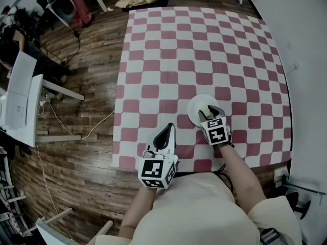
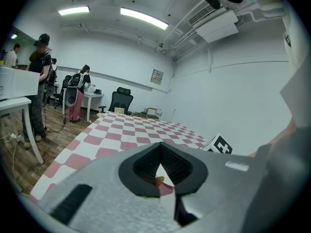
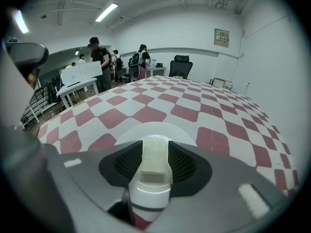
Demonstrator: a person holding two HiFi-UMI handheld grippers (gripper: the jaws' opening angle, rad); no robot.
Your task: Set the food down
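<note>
A pale, whitish block of food [image 3: 155, 158] sits clamped between the pads of my right gripper [image 3: 155, 147], which is shut on it. Directly below it lies a round white plate [image 3: 146, 131] on the red-and-white checked tablecloth [image 3: 204, 115]. In the head view the right gripper [image 1: 210, 112] hangs over the near side of that plate [image 1: 196, 106]. My left gripper [image 1: 165, 137] hovers to the plate's left, near the table's front edge. Its jaws meet in the left gripper view [image 2: 160, 152], with nothing held that I can make out.
The checked cloth [image 1: 204, 50] runs far back with no other dishes on it. A white desk [image 1: 23, 103] and cables [image 1: 94, 129] are on the wooden floor to the left. Several people [image 2: 41, 67] stand by desks, with an office chair [image 2: 120, 101] beyond the table.
</note>
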